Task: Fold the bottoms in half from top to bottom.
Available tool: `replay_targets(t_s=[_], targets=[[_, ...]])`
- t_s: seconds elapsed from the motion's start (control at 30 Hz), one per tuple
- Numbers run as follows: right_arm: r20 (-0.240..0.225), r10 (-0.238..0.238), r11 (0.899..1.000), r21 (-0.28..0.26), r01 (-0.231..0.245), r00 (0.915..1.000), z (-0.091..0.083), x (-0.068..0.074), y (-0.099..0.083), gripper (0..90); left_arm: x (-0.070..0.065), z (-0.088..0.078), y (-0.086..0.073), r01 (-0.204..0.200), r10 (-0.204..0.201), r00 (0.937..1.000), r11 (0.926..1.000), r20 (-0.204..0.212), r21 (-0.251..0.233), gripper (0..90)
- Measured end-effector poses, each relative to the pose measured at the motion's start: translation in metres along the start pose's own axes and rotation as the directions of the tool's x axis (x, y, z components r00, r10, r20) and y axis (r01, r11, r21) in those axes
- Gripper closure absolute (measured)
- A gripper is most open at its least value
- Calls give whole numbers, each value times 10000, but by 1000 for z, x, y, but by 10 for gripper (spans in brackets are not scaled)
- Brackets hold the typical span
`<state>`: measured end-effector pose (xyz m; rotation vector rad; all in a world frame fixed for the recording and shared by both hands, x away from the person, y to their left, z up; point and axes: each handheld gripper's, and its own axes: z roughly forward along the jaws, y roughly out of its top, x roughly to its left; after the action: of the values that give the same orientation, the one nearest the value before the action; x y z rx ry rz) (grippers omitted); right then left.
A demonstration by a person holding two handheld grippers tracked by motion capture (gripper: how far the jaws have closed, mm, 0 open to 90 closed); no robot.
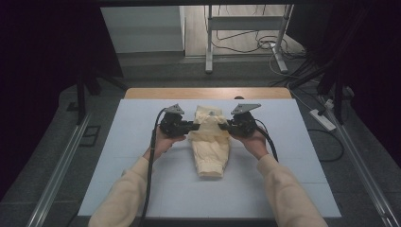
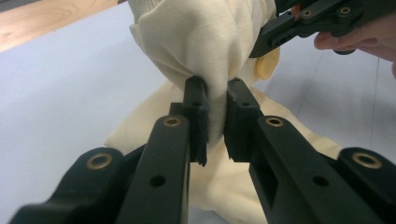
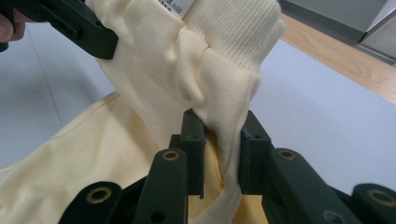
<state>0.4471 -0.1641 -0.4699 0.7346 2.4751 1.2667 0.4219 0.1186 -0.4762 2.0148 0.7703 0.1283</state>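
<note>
White tabletop (image 1: 142, 142); left tongs (image 1: 193, 126) and right tongs (image 1: 226, 126) both clamped on cream garment (image 1: 209, 151)

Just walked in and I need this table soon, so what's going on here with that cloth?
A person is handling a cream-coloured garment on the white table with two hand-held grippers. The left gripper and the right gripper each pinch a fold of its fabric from opposite sides, near the ribbed cuff or hem. That end is lifted and bunched between them, while the rest of the garment lies on the table toward the person.
</note>
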Motion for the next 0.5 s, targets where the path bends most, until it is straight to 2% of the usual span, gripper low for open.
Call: replay_targets(t_s=[0.27,0.5], targets=[[-79,22,9998,219,-21,10000,1,3,-6,750,-4,3,-7,-1,0,10000,9999,71,171,797],[-93,-262,9990,348,265,9996,0,8,-12,747,-11,5,-15,-129,124,9998,9991,121,402,792]])
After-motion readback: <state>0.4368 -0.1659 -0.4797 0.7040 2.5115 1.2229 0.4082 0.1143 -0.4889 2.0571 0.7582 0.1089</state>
